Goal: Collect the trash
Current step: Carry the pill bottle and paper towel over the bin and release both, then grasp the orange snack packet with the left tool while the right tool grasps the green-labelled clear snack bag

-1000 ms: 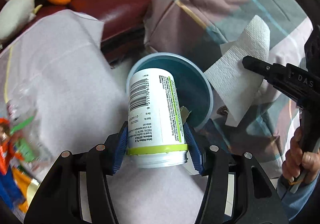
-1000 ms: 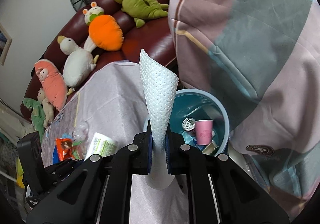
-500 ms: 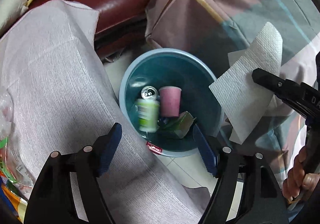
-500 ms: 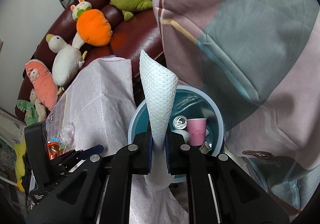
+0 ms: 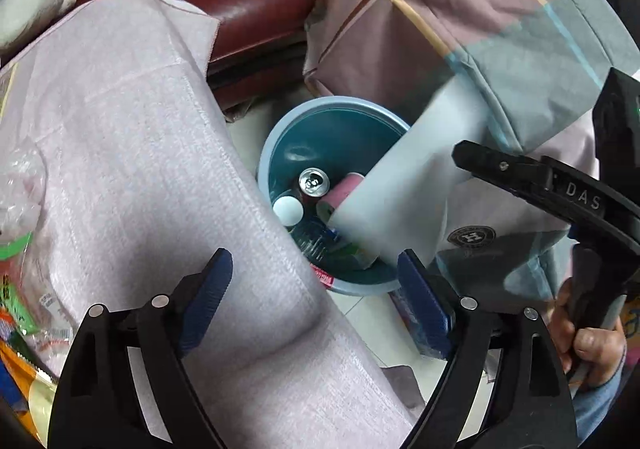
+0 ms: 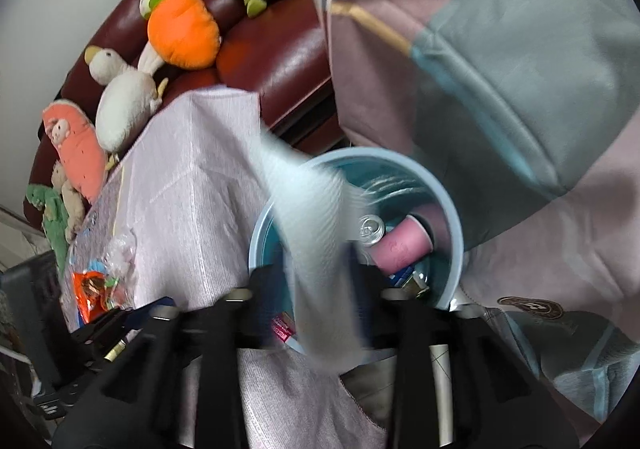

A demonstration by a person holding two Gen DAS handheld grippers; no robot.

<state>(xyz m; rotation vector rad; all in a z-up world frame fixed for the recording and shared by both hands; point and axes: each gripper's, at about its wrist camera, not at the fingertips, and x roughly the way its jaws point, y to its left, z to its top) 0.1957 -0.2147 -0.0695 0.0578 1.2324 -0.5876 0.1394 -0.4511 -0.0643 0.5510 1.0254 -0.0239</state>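
Note:
A light-blue bin (image 5: 276, 145) stands on the floor beside the cloth-covered table. In it lie a drink can (image 5: 314, 181), a pink cup (image 5: 346, 189) and the white bottle (image 5: 287, 210), end up. My left gripper (image 5: 316, 297) hovers above the bin; its jaws are opening with nothing between them. My right gripper (image 6: 320, 289) is over the bin (image 6: 452, 217) too, jaws opening. A white paper towel (image 6: 316, 245), blurred, slips down between its parted fingers. In the left wrist view the same towel (image 5: 404, 185) hangs over the bin below the right gripper (image 5: 480, 161).
The table's pale cloth (image 5: 140, 169) holds snack wrappers (image 6: 94, 289) and clear plastic at its left end. A dark-red sofa (image 6: 272, 61) with plush toys stands behind. A plaid blanket (image 5: 480, 29) hangs right of the bin. A person's hand (image 5: 588, 337) grips the right tool.
The white bottle left my left gripper and dropped into the bin, and those jaws spread wide. My right jaws parted and the paper towel is sliding down.

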